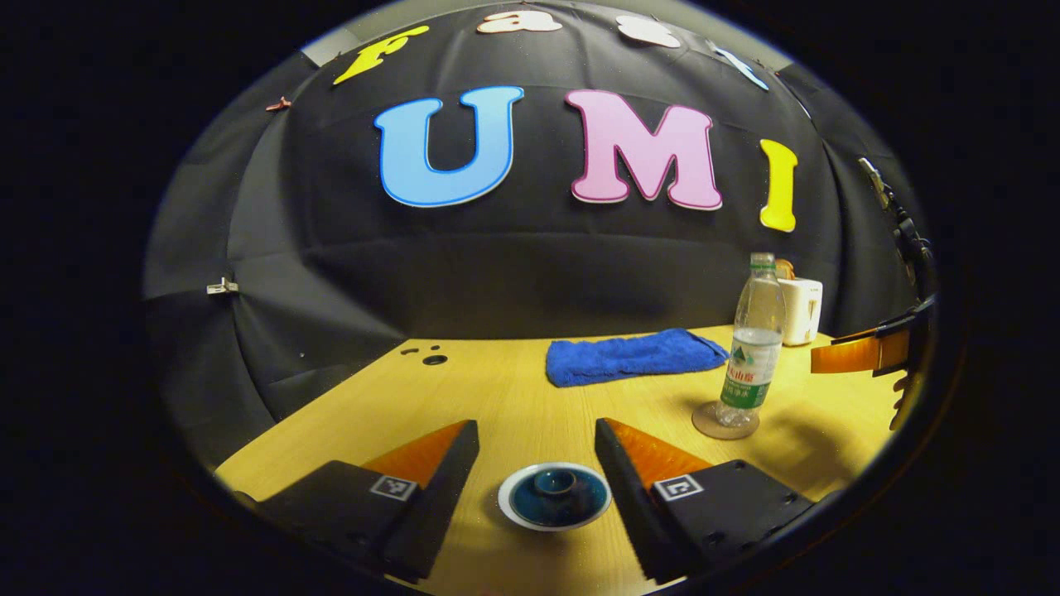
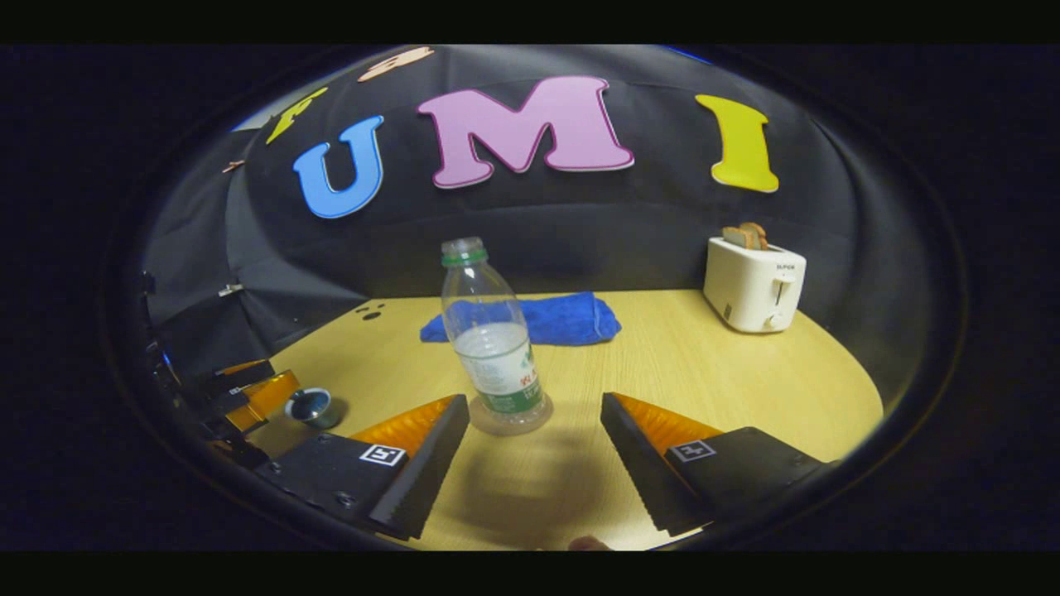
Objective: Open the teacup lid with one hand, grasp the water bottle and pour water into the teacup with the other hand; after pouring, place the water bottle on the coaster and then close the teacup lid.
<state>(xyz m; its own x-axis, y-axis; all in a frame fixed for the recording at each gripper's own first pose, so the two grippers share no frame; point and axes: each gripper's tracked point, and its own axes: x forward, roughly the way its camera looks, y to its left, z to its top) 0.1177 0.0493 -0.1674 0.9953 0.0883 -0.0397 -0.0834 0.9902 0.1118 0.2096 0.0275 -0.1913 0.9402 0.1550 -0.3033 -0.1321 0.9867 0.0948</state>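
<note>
A pale wooden table (image 1: 513,397) runs from the near edge back to the black cloth wall. At its far right corner stands a white toaster (image 2: 754,285) with slices of bread in its slots. A folded blue towel (image 2: 530,320) lies at the far middle of the table, well behind everything else.

The water bottle (image 2: 490,339) stands upright on a round coaster (image 2: 509,424), partly filled and capped, to the right of the teacup. In the right gripper view the right gripper (image 2: 530,451) sits just near of the bottle with its jaws spread wide; neither finger touches the bottle, and it has hold of nothing.

The teacup (image 1: 554,496) rests near the front of the table with its lid (image 1: 555,483) on, the knob showing at the centre. In the left gripper view the left gripper (image 1: 537,472) has its jaws wide apart, one finger on each side of the cup, apart from it and gripping nothing.
</note>
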